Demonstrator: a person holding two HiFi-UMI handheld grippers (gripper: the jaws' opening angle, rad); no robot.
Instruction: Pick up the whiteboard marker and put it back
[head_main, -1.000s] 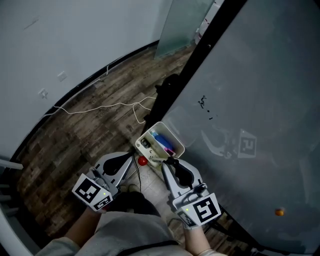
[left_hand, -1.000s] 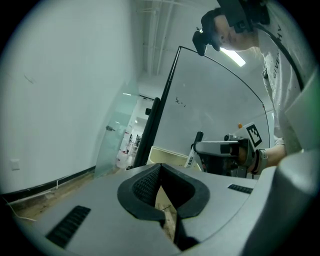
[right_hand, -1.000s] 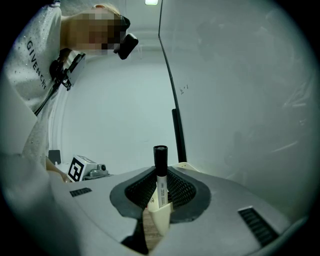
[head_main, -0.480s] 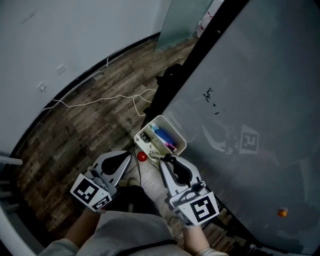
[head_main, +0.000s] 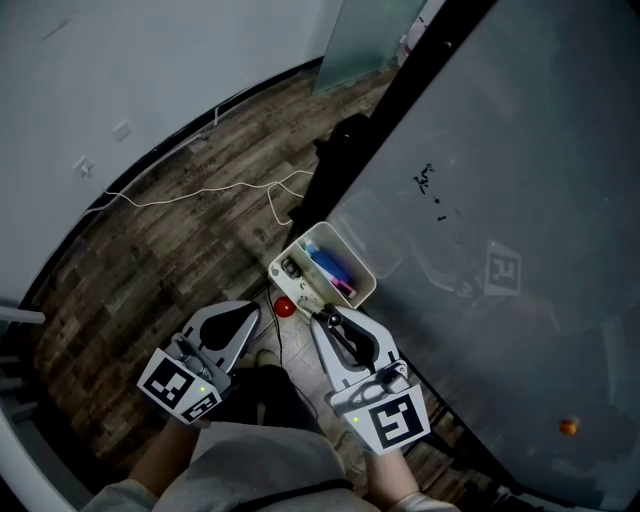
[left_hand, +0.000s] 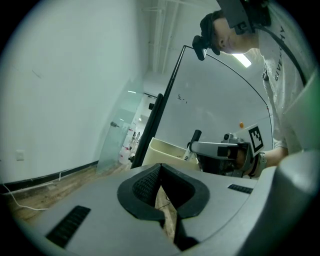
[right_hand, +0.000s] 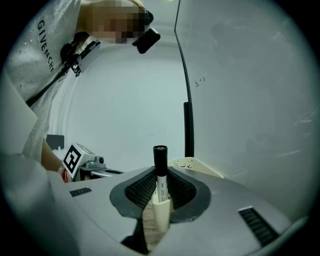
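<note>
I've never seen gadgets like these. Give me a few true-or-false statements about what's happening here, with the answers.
1. The right gripper holds a marker with a black cap. True.
2. The left gripper holds a marker too. False: nothing is between its jaws.
3. The cream tray is empty. False: blue and pink things lie in it.
4. A white cable lies on the wooden floor. True.

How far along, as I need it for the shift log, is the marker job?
Done: the pickup, since the right gripper is shut on the whiteboard marker, black cap up. In hand: it holds the marker by the cream tray on the whiteboard. Remaining: setting the marker into the tray and letting go. The left gripper is shut and empty.
</note>
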